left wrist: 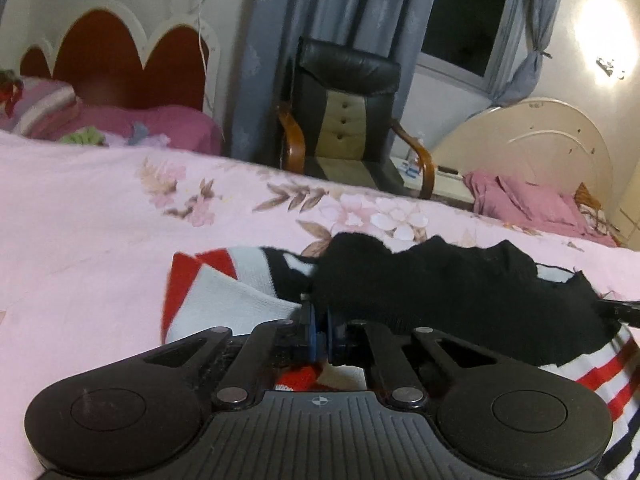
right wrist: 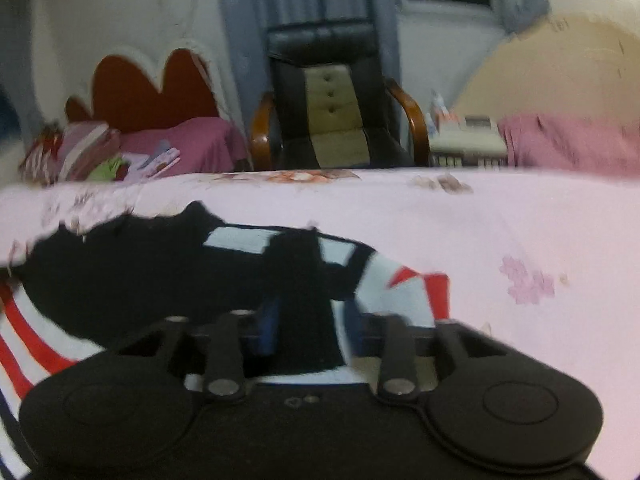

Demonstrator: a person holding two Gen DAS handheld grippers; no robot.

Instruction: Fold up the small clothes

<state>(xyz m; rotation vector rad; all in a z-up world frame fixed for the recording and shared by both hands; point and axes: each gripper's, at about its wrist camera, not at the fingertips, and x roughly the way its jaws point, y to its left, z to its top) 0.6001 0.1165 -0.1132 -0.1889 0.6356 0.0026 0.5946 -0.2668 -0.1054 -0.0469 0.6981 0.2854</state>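
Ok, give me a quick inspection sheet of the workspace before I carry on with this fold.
Surface: pink floral bedspread, mostly bare around the garment.
Job's things: one black, white and red knitted garment, partly bunched, black part lying over the striped part.
Clutter: nothing seen on the bedspread besides the garment.
Grippers: left gripper shut on the garment's black edge; right gripper shut on black fabric, view blurred.
Cables: thin white cord hanging on the wall by the red headboard.
Surroundings: black armchair, grey curtains, dark window, second bed with pink bedding.
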